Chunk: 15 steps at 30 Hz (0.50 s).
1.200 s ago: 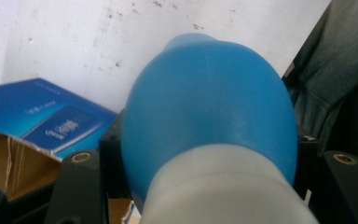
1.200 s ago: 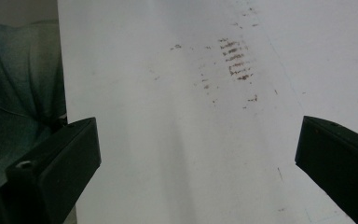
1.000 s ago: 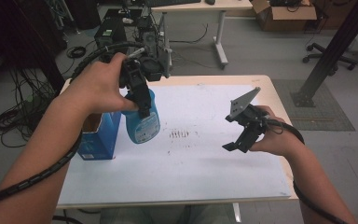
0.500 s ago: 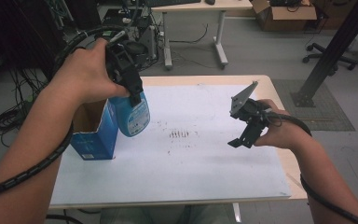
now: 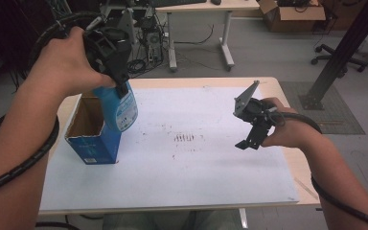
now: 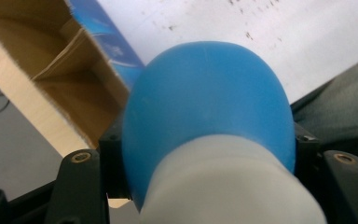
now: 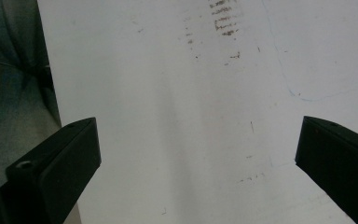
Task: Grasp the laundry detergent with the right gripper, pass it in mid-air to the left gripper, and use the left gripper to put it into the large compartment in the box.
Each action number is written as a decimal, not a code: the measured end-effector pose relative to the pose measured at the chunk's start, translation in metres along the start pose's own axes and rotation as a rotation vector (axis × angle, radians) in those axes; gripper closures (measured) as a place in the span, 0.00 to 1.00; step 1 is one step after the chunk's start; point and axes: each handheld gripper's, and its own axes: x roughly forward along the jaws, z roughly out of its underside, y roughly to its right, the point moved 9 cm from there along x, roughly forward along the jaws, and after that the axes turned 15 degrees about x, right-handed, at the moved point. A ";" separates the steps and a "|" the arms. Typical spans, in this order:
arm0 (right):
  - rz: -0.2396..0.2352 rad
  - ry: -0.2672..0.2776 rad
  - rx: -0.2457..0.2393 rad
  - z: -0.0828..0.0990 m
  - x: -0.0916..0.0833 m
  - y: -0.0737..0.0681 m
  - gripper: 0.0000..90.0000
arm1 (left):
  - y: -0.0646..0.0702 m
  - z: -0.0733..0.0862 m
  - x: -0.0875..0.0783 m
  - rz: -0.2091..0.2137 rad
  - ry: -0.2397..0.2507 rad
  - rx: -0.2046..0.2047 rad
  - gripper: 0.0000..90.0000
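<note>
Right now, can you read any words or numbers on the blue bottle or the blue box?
Blue bottle: it has a label with print, too small and blurred to read.
Blue box: pale print low on its front, too blurred to read.
White sheet: dark smudgy marks, no letters.
Nothing here can be quoted.

Smooth plastic bottle point(image 5: 120, 108), matt cardboard box point(image 5: 92, 139)

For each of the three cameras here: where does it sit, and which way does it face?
High view: above the person's side, facing forward and down on the table; both forearms, left gripper, right gripper.
Left gripper view: on that gripper, along jaws clamping the blue bottle, open box beyond.
Right gripper view: down between open jaws.
Shared: the white sheet's dark smudges.
</note>
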 end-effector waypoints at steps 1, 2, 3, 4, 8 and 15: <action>0.001 0.000 0.000 0.000 0.000 0.000 0.00 | -0.003 0.001 -0.002 -0.001 -0.002 -0.013 0.42; 0.001 -0.004 0.000 0.000 0.001 0.000 0.00 | -0.005 0.003 -0.003 -0.003 0.000 -0.029 0.42; 0.002 -0.011 -0.003 0.000 0.001 0.001 0.00 | -0.007 0.004 -0.005 -0.007 -0.002 -0.042 0.42; 0.005 -0.011 -0.003 -0.001 0.001 0.001 0.00 | -0.009 0.005 -0.006 -0.008 -0.006 -0.044 0.42; 0.010 -0.029 -0.014 -0.003 0.001 0.000 0.00 | -0.018 0.010 -0.009 -0.010 -0.012 -0.098 0.42; 0.024 -0.049 -0.022 -0.004 0.000 0.002 0.00 | -0.030 0.018 -0.014 0.000 -0.004 -0.193 0.42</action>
